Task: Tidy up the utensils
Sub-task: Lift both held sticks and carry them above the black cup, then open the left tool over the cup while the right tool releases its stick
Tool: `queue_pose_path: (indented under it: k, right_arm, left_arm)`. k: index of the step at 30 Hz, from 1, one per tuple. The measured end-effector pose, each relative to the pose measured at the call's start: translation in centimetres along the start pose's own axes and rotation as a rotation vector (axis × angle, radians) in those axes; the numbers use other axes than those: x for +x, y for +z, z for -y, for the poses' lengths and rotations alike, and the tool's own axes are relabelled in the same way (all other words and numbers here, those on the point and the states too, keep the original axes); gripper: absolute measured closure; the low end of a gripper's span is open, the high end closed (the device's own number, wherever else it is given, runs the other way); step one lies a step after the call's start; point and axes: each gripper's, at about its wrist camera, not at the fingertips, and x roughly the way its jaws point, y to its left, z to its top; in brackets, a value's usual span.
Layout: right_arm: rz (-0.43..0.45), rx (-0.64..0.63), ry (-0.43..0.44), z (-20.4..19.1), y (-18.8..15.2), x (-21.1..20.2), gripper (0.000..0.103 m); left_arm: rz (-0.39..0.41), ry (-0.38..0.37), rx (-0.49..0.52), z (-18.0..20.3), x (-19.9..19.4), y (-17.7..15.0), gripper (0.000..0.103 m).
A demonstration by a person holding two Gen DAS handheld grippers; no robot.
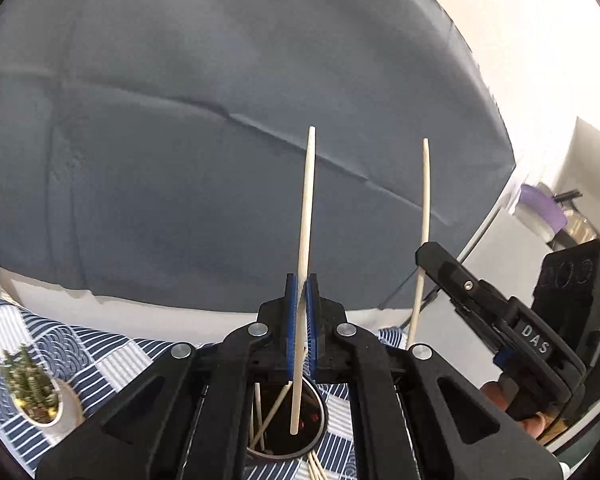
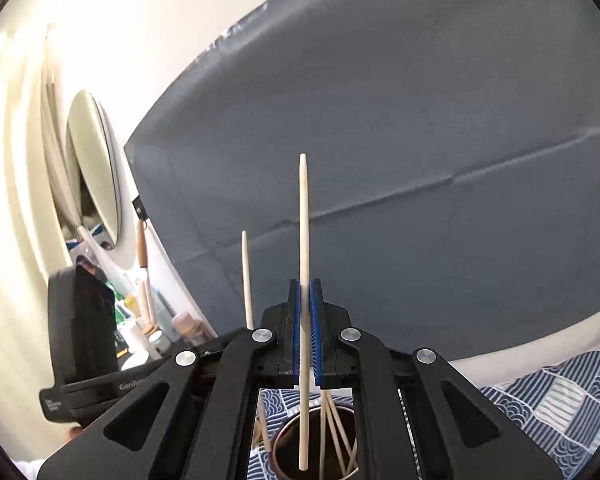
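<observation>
Directly beneath both tongs a dark cup (image 1: 300, 432) of chopsticks is seen on the table, each upright chopstick (image 1: 305, 248) being clamped by left tongs (image 1: 301, 300) and right tongs (image 2: 307, 304), lower ends over its mouth.

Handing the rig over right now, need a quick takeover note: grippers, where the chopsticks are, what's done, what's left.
Left gripper: shut on one pale wooden chopstick, held upright over the dark round holder cup.
Right gripper: shut on a second pale wooden chopstick, also upright above the cup.
Done: several chopsticks already lean inside the cup.
Left: lower and release both held sticks; a few loose chopsticks lie on the blue patterned tablecloth beside the cup.
</observation>
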Motion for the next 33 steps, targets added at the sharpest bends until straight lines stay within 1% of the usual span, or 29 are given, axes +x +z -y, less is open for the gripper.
queue_pose_path:
  k: [2, 6, 10, 12, 18, 22, 25, 26, 29, 30, 31, 33]
  right_arm:
    - [-0.002, 0.005, 0.002, 0.6, -0.8, 1.1, 0.098]
    - [0.007, 0.011, 0.013, 1.4, -2.3, 2.6, 0.098]
    - [0.010, 0.054, 0.018, 2.2, -4.3, 3.9, 0.098]
    - [-0.006, 0.057, 0.007, 2.5, -5.4, 4.6, 0.098]
    - [-0.075, 0.028, -0.034, 2.7, -7.7, 5.8, 0.098]
    - [-0.108, 0.014, -0.044, 2.6, -8.4, 5.8, 0.098]
    - [-0.121, 0.007, -0.050, 2.6, -8.6, 5.6, 0.098]
    - [-0.126, 0.004, -0.051, 2.5, -8.6, 5.5, 0.097]
    - [-0.130, -0.012, -0.078, 2.5, -8.5, 4.5, 0.094]
    - [-0.133, -0.013, -0.082, 2.6, -8.5, 4.2, 0.094]
    - [-0.136, -0.010, -0.088, 2.6, -8.3, 3.9, 0.094]
    - [-0.136, -0.008, -0.100, 2.5, -8.1, 3.2, 0.085]
  left_arm:
    - [0.015, 0.001, -0.009, -1.0, 0.7, -0.4, 0.098]
    - [0.044, 0.003, 0.006, -1.8, 1.5, -1.0, 0.098]
    - [0.054, 0.005, 0.023, -1.7, 1.9, -2.3, 0.098]
    - [0.030, 0.022, 0.049, -1.5, 2.5, -3.2, 0.098]
    - [-0.024, 0.039, 0.048, -2.1, 3.3, -4.5, 0.098]
    - [-0.035, 0.060, 0.055, -2.1, 3.0, -5.1, 0.098]
    - [-0.032, 0.063, 0.049, -2.0, 2.1, -5.3, 0.098]
    - [-0.031, 0.061, 0.048, -2.1, 1.8, -5.3, 0.098]
    - [-0.025, 0.076, 0.042, -2.0, 0.9, -5.5, 0.092]
    - [-0.019, 0.084, 0.041, -2.0, 0.5, -5.5, 0.088]
    - [-0.013, 0.087, 0.037, -2.0, 0.1, -5.5, 0.086]
    - [-0.002, 0.097, 0.027, -2.0, -0.9, -5.5, 0.076]
